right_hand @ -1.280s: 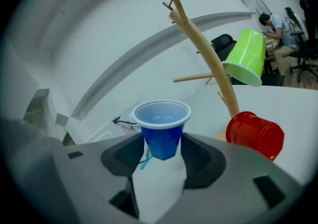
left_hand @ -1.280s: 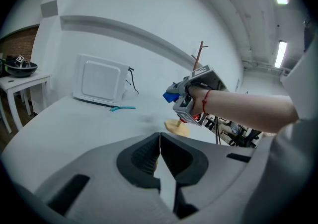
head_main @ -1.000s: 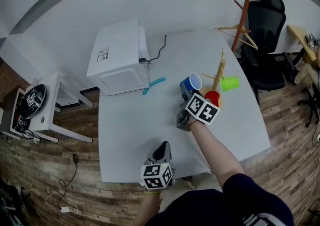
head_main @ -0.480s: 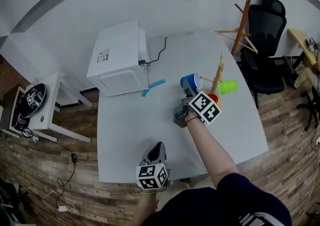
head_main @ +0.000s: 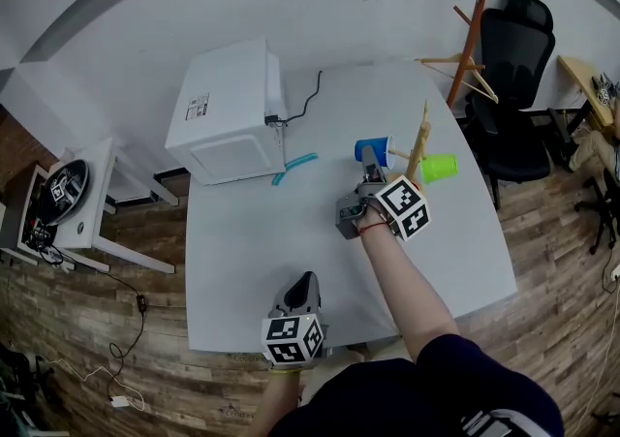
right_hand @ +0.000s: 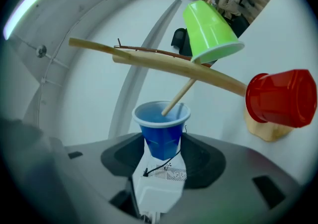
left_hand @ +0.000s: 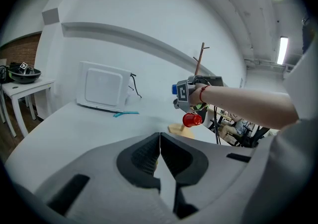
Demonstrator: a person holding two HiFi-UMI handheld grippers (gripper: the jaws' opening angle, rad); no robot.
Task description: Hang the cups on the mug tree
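Observation:
My right gripper [head_main: 371, 171] is shut on a blue cup [head_main: 372, 149], held on its side against the wooden mug tree [head_main: 420, 138]. In the right gripper view the blue cup [right_hand: 162, 129] sits between the jaws of my right gripper [right_hand: 162, 149], and a peg [right_hand: 175, 100] of the mug tree [right_hand: 174, 66] reaches into its mouth. A green cup [right_hand: 211, 32] and a red cup [right_hand: 282, 99] hang on other pegs. In the head view the green cup [head_main: 439, 168] shows and the red one is hidden. My left gripper [head_main: 302, 292] rests shut and empty near the table's front edge [left_hand: 159, 156].
A white box-shaped appliance [head_main: 228, 110] stands at the table's back left, with a black cable and a teal object [head_main: 298, 166] beside it. A black office chair [head_main: 513, 67] and a coat stand [head_main: 472, 18] are to the right. A small side table [head_main: 73, 202] is at the far left.
My right gripper has carried the blue cup away from me and turned it toward the tree, so a peg now enters its mouth. The left gripper has barely shifted.

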